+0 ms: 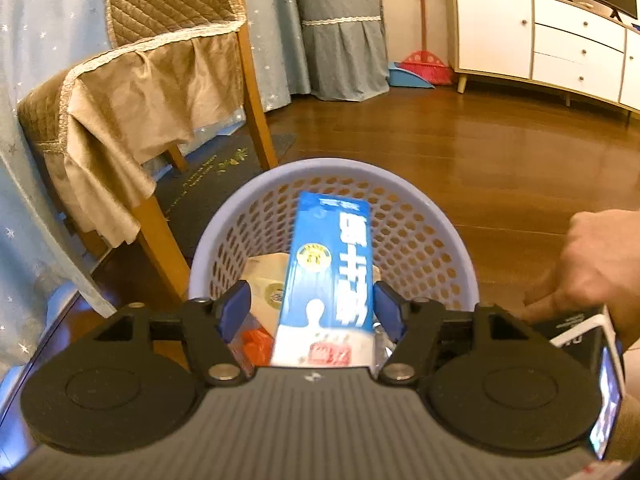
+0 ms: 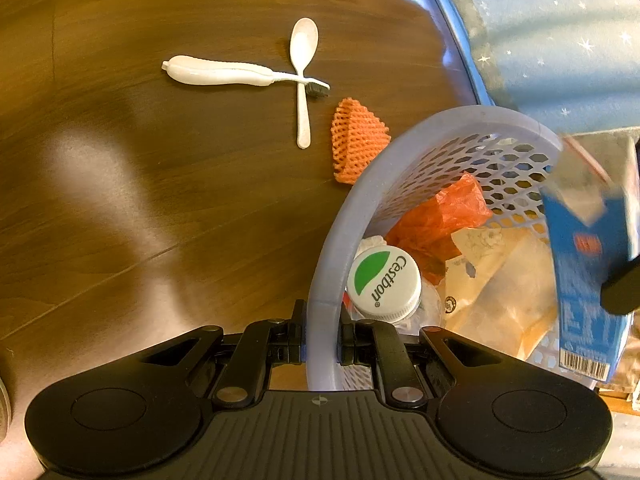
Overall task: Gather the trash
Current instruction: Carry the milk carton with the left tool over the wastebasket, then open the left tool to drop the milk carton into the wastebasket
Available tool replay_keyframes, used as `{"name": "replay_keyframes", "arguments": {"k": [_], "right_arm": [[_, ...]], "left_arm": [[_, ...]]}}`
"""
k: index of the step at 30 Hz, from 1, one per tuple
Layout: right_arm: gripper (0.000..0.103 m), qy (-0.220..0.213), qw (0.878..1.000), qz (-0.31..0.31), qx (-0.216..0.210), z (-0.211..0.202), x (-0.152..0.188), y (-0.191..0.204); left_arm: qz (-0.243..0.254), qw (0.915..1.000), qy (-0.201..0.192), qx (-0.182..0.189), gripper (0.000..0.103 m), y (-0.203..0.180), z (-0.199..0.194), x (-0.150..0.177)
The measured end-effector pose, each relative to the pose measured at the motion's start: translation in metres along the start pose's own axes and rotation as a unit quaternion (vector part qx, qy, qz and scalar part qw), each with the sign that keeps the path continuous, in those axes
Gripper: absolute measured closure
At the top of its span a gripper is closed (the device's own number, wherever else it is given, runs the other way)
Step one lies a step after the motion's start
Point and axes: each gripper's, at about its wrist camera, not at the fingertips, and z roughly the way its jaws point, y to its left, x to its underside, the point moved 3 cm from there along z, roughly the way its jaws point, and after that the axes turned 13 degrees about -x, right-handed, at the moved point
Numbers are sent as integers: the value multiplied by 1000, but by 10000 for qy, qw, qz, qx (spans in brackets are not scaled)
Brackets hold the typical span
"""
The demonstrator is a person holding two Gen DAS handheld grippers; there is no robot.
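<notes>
The lilac perforated plastic wastebasket (image 2: 404,184) already holds an orange plastic bag (image 2: 440,216), a clear bottle with a white and green cap (image 2: 383,283) and a tan paper wrapper (image 2: 500,280), so a good part of the collecting looks done. A tall blue and white milk carton (image 1: 330,276) stands above the basket's opening between the blue pads of the left gripper (image 1: 310,312); its jaws are apart with a gap on the left pad's side, and the carton looks released or about to drop in, though the right pad is too close to tell if it touches. Left on the brown wooden floor (image 2: 160,200) are a white toothbrush (image 2: 224,74) crossing a white plastic spoon (image 2: 303,80), and an orange foam fruit net (image 2: 356,146) just beside the basket's rim. The right gripper (image 2: 322,344) points steeply down, jaws clamped on the basket's near rim. A bare hand (image 1: 600,268) grips the right tool beside the basket.
</notes>
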Motion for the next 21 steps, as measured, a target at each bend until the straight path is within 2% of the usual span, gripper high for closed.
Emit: {"name": "replay_keyframes", "arguments": {"k": [5, 7, 14, 21], "right_arm": [[94, -17, 10000, 32, 0, 0, 0, 0], [94, -14, 10000, 21, 2, 0, 0, 1], [94, -13, 10000, 46, -7, -2, 1, 0], [94, -1, 10000, 52, -15, -4, 2, 0]], "left_arm": [[-122, 9999, 47, -54, 40, 8, -6, 7], [-93, 9999, 109, -36, 45, 7, -3, 10], [-135, 9998, 115, -26, 45, 9, -5, 17], [-264, 9988, 246, -344, 45, 31, -19, 40]]}}
